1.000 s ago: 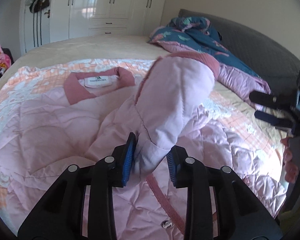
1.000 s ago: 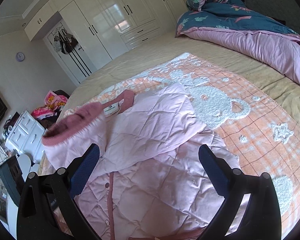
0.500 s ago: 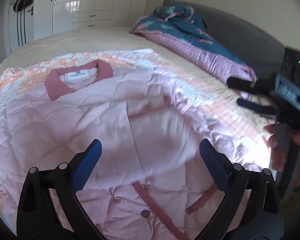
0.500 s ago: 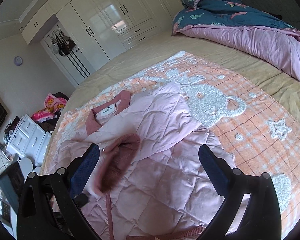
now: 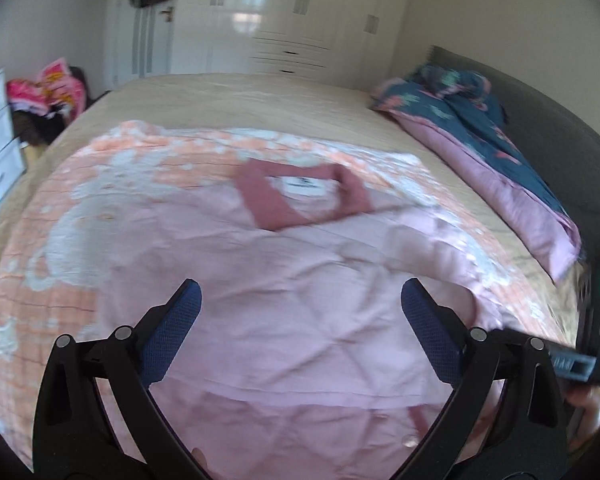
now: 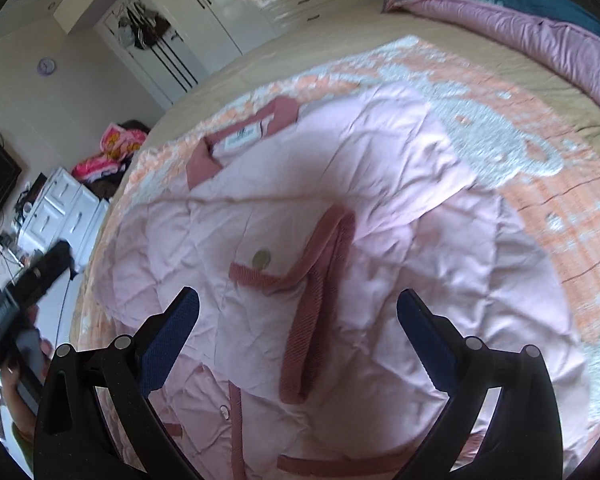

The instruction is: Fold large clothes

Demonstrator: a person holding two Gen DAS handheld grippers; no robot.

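Both tongs empty right now. Left gripper (image 5: pixel 296 332) has just been opening and its jaws stand wide apart, nothing between them, only the jacket (image 5: pixel 300 300) lying below. Right gripper (image 6: pixel 298 334) likewise gapes wide over the jacket with nothing pinched. Jacket lies flat, front up, on the orange blanket (image 5: pixel 60 240), which covers the near part of the bed (image 5: pixel 228 96); collar (image 5: pixel 300 196) points toward the far edge of the bed and the wardrobes, hem toward me at the near edge. In the right view one sleeve lies folded in across the chest, its ribbed cuff (image 6: pixel 320 300) running down the middle next to a snap (image 6: pixel 261 258). I read that as deliberate: sleeve goes inward first so the body becomes a plain rectangle before any further fold. The shoulder on the duvet (image 6: pixel 520 12) side looks tucked under a diagonal crease, so I judge the other sleeve is also in, though I can't confirm it, frames are motion-blurred. I hold both tongs apart and angled down over the lower half because the next grab is probably the hem or a side edge, and quilted fabric is thick, so I want full jaw width. Risk: padding is springy and slick, so the sleeve may slide off when I lift.
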